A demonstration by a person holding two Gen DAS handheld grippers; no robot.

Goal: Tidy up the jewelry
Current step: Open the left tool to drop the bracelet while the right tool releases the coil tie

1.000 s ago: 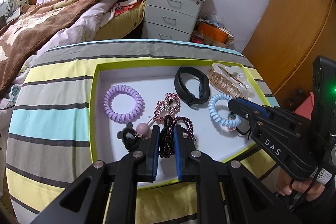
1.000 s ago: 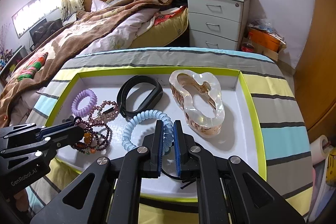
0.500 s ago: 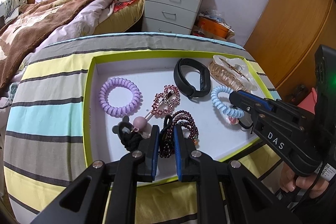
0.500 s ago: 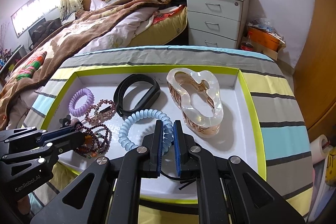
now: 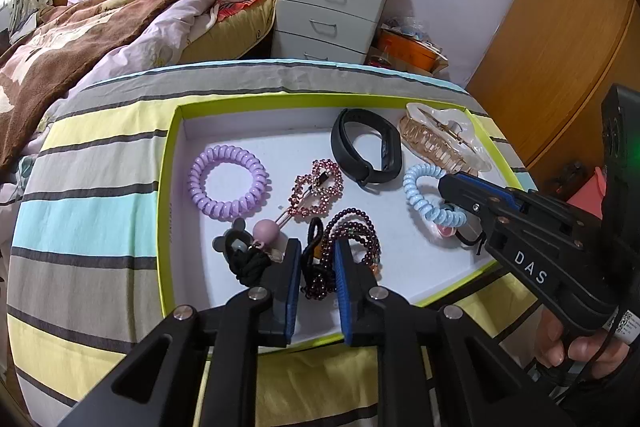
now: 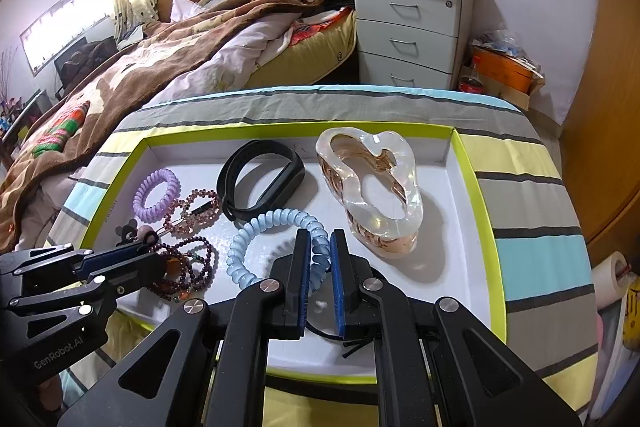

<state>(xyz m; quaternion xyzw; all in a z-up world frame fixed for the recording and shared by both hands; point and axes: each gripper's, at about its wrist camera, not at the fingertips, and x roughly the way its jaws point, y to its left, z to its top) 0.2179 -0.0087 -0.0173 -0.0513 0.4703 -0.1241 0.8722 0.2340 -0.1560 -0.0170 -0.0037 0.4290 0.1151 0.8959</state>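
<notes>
Both grippers had barely shifted since a second ago, the tray only sliding slightly in view. Left gripper (image 5: 316,263) kept its jaws clenched on the dark beaded bracelet (image 5: 352,231), near the tray (image 5: 168,187) rim at 6 o'clock. Right gripper (image 6: 320,267) gripped the blue coil hair tie (image 6: 276,223), jaws closed across its near loop. Purple coil tie (image 5: 228,181) lay at 10 o'clock, black band (image 5: 364,151) and clear claw clip (image 6: 372,187) toward 1 o'clock, close to the far wall. Open tray floor sat at the far-left corner. Striped cloth (image 5: 88,211) covered the worktop; bed (image 6: 180,47) and nightstand (image 6: 408,27) stood beyond.
</notes>
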